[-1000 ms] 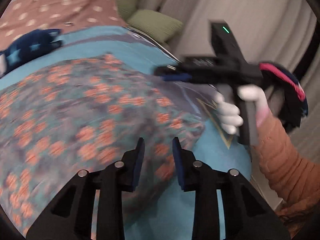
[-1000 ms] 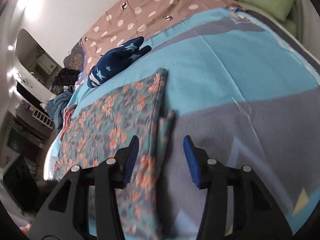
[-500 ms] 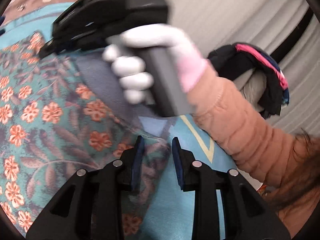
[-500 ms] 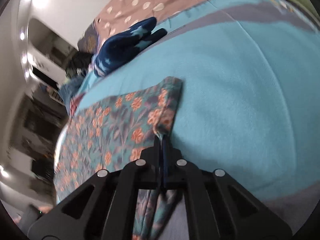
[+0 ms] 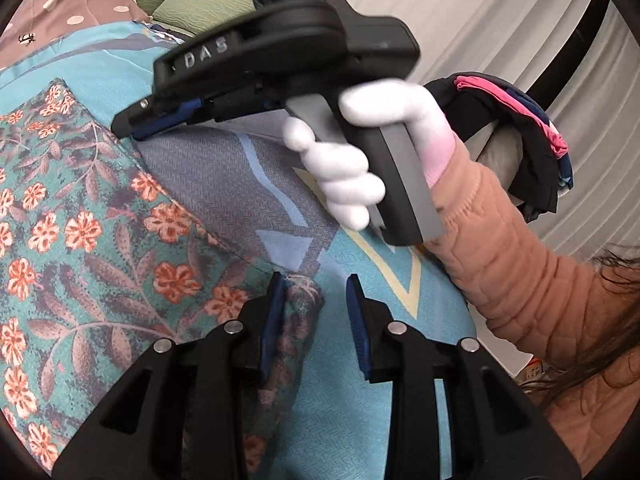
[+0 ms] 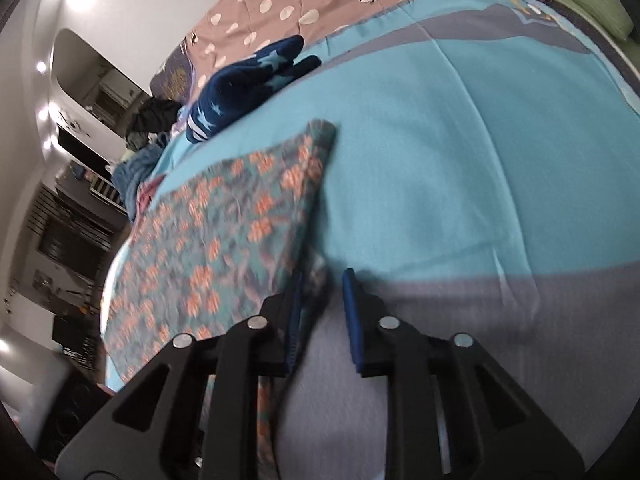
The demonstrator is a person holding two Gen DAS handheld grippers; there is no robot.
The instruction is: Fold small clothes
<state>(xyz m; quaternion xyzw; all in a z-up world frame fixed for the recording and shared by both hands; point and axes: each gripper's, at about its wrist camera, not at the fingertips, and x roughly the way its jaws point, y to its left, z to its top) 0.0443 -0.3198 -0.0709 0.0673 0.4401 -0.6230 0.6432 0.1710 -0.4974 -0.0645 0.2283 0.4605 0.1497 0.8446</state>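
Left gripper [image 5: 316, 308] is spread, straddling the near corner of the floral garment [image 5: 80, 240] lying flat on the bed cover [image 6: 460, 152]. Right gripper [image 6: 320, 304], gripped by a white-gloved hand [image 5: 360, 152], is parted over the garment's edge.

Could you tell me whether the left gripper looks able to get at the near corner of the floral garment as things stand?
Probably yes. The left gripper is open, and the floral garment already has its corner lying between the fingers, against one blue pad. Nothing covers it; the right gripper sits farther along the edge.

Pale curtains [image 5: 500, 20], teal bedspread [image 6: 460, 140].
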